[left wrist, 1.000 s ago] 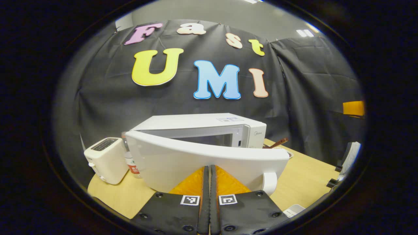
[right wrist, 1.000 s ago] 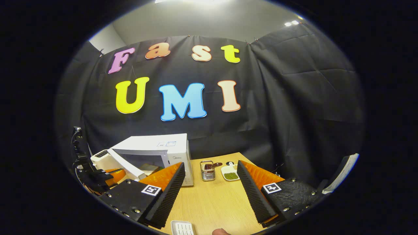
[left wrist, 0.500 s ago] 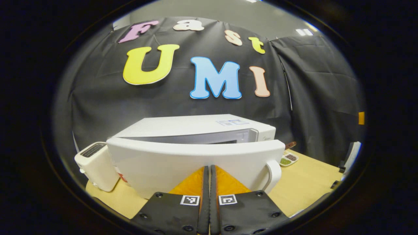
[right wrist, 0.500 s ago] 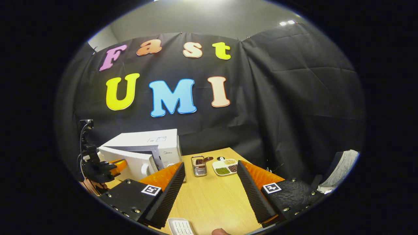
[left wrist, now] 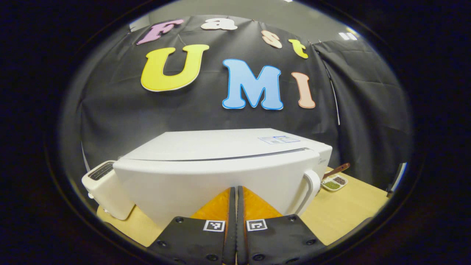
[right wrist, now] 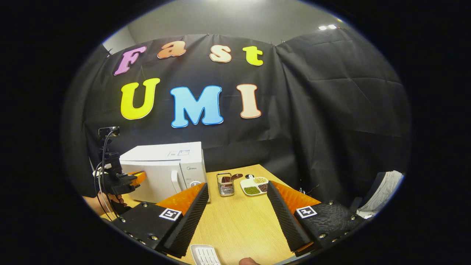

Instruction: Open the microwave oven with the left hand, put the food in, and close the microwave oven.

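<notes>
The white microwave oven [left wrist: 220, 154] stands close in front of my left gripper [left wrist: 235, 190], its door flush with the body and its curved handle [left wrist: 310, 184] at the door's right edge. That gripper is shut, fingers together, with the tips against the door face. In the right gripper view the microwave oven [right wrist: 165, 167] sits at the table's back left, and the left gripper [right wrist: 139, 177], held by a hand [right wrist: 105, 201], touches its door. My right gripper [right wrist: 237, 185] hovers open over the table with nothing between its fingers. The door hides the oven's inside.
A white toaster [left wrist: 103, 189] stands left of the oven. Right of the oven are a wire utensil holder [right wrist: 225, 184] and a white dish of beans [right wrist: 254, 186]. A white ribbed object [right wrist: 204, 254] lies at the wooden table's [right wrist: 243, 224] near edge.
The oven door swung from partly open to flush with the body, with my shut left gripper pushing forward against it. The right gripper stayed open and turned slightly.
</notes>
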Tool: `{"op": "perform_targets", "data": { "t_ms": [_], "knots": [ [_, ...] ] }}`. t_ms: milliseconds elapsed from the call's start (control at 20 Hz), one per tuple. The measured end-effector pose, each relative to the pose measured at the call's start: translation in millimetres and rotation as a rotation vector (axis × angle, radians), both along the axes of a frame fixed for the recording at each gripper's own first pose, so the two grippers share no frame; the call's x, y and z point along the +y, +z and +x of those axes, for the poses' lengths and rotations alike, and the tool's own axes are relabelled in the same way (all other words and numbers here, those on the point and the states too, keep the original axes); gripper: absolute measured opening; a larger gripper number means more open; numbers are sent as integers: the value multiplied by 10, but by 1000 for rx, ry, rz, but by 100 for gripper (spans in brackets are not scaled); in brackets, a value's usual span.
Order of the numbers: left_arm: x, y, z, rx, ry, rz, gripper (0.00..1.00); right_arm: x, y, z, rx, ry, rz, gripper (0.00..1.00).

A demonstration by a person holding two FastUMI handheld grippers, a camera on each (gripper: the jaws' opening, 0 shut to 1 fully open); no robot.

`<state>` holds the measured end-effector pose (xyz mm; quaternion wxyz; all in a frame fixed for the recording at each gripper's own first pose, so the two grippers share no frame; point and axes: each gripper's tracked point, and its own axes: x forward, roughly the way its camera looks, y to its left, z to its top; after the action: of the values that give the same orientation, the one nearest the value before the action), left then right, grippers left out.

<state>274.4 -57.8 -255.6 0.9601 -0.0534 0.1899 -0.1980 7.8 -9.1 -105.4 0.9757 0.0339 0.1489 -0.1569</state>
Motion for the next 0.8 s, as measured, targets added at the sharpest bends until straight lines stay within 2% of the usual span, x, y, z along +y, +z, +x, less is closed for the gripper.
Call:
{"op": "perform_targets", "data": {
  "t_ms": [200,350,450,550,800],
  "knots": [
    [12,-5,27,-10,23,14,7,68,12,49,-4,7,11,98],
    [4,4,64,-24,27,16,7,181,11,110,-5,43,6,98],
    [-87,-49,58,18,15,15,7,264,9,145,-4,76,1,97],
    [-49,-7,62,-2,26,77,6,312,55,180,-14,96,0,98],
    [-11,583,-302,-74,53,41,7,406,232,166,-66,180,21,97]
  ]
}}
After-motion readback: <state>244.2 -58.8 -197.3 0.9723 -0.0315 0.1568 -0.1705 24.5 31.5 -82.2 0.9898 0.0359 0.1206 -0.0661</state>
